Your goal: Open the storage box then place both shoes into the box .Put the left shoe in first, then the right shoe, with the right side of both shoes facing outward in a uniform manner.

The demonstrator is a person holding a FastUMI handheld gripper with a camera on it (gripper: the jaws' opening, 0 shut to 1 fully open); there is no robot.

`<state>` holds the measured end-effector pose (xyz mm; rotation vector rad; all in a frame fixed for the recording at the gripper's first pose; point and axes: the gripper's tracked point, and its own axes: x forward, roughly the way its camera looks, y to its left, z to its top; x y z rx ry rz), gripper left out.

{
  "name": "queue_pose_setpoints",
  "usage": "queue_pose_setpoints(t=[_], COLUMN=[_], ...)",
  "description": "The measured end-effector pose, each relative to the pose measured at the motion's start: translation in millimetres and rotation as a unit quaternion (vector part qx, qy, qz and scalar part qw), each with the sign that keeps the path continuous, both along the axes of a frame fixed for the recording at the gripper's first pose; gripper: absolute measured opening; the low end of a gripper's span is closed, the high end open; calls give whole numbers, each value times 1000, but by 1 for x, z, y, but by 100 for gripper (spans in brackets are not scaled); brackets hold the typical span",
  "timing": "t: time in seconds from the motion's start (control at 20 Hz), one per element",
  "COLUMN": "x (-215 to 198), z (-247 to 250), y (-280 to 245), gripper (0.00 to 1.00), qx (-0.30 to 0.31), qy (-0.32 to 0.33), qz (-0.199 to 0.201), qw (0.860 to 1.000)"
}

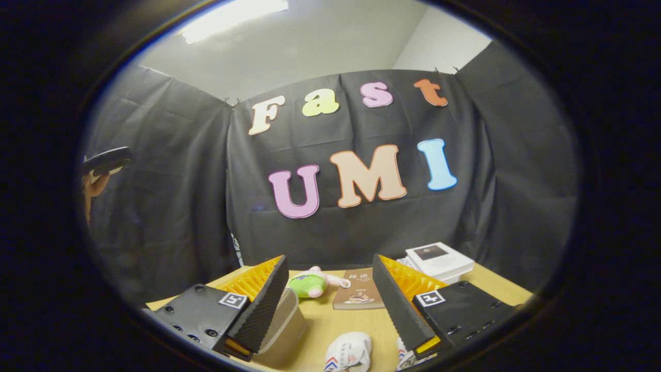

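Well apart, gripper [330, 305] fingers, nothing held

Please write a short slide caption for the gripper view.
Open gripper above the table, shoe between its fingers, book and plush toy beyond.

From where I'm driving this, the gripper [330, 310] sits wide open over the table [490, 287], fingers spread with nothing between them but tabletop. Storage box [283, 330] is at about 7 o'clock, tucked right against the inside of the left finger. One shoe [350, 351] lies at 6 o'clock, low between the fingers, and the other shoe [408, 359] is at 5 o'clock, partly under the right fingertip. Beyond the fingers, a plush toy [310, 284] sits at 11 o'clock with a book [359, 290] just beside it at 12. A stack of boxes [439, 261] is further back at 2 o'clock, behind the right finger. A hand [93, 188] holding some device [107, 160] is way off at 9 o'clock.
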<state>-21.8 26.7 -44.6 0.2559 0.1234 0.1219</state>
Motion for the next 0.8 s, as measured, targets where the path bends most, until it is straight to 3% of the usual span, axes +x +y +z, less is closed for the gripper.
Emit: queue_pose_setpoints(t=[0.2, 0.4, 0.6, 0.8], x=[-7, -12, -17, -23], z=[-30, -66, -91, -116], y=[14, 25, 36, 56], gripper=[100, 100, 100, 100], qx=[73, 159, 240, 315], qy=[50, 116, 169, 222], qz=[21, 37, 48, 64], qw=[996, 980, 955, 921])
